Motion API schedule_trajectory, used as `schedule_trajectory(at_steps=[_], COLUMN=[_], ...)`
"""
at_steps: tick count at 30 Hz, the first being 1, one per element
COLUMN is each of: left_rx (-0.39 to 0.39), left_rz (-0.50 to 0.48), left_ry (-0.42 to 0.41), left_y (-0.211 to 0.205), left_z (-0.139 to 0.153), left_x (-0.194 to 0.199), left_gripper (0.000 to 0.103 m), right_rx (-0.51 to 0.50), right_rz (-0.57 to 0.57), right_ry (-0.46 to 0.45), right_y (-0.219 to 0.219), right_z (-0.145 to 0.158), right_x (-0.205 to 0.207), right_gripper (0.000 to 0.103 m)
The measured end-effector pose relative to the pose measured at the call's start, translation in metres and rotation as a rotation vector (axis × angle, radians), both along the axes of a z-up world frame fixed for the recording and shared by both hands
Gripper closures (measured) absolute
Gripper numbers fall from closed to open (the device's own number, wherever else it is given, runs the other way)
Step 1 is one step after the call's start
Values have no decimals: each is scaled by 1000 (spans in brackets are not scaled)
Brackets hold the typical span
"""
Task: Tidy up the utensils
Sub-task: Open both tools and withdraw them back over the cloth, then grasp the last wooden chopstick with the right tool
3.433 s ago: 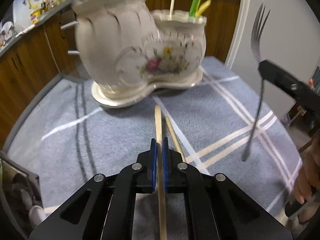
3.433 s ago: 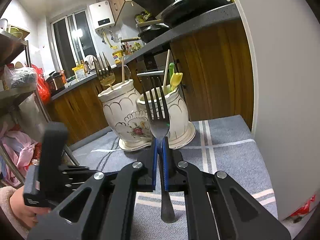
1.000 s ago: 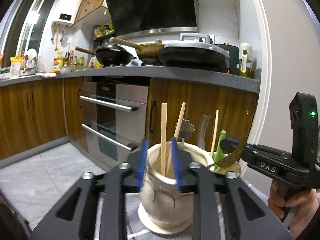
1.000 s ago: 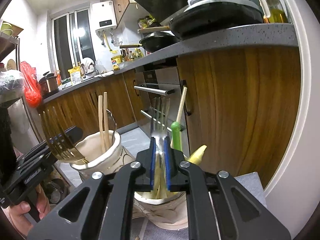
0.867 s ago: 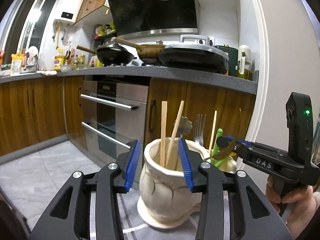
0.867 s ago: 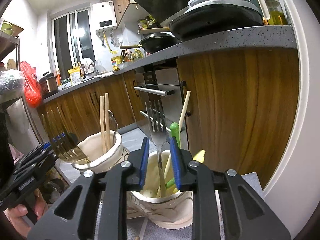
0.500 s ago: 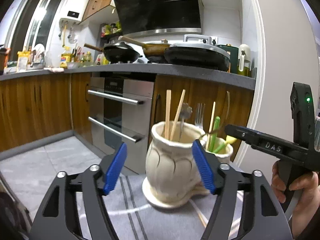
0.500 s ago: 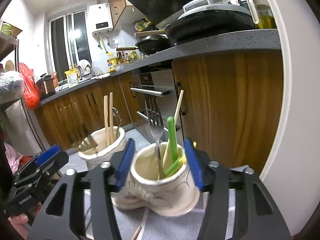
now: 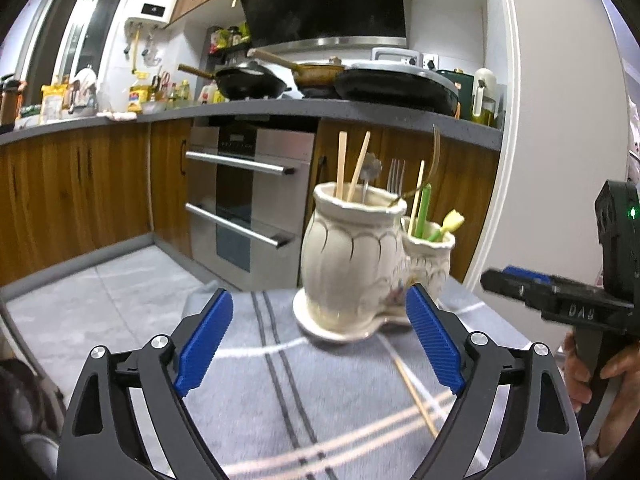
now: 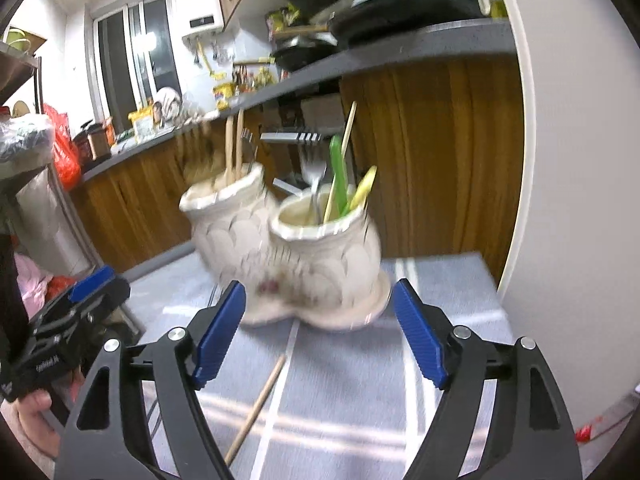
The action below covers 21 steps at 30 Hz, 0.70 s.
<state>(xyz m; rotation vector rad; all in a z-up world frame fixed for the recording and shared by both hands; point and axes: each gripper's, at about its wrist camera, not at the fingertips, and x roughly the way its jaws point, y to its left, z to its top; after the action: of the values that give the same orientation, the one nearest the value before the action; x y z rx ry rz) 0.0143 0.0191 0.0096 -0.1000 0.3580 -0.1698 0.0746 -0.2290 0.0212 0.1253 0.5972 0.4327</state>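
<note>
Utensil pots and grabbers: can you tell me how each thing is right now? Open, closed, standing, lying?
Left gripper: open, holding nothing.
Right gripper: open, holding nothing.
Double ceramic holder: upright on the grey cloth.
Silver fork: standing in the right-hand pot, tines up.
Wooden chopsticks: a pair standing in the taller pot.
Loose chopstick: lying flat on the cloth, not yet put away.
</note>
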Motion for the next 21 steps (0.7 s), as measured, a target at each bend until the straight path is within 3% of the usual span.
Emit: schedule_trajectory(at_steps=[6, 14, 17, 21], left_rx=[2, 20, 19, 13], left_rz=[-7, -12, -15, -21], left_ry=[45, 80, 99, 110], left_y=[3, 7, 10, 16], left_z=[-11, -18, -20, -22], left_x=[-14, -19, -18, -19], left_gripper=[11, 7, 7, 7], right_rx=[-57, -169, -213, -262], right_rz=[54, 119, 126, 146], right_ry=[107, 183, 211, 259], right_y=[20, 59, 70, 83], right_z=[-29, -49, -55, -60], right_x=[-17, -27, -25, -22], right_gripper=[28, 29, 42, 67])
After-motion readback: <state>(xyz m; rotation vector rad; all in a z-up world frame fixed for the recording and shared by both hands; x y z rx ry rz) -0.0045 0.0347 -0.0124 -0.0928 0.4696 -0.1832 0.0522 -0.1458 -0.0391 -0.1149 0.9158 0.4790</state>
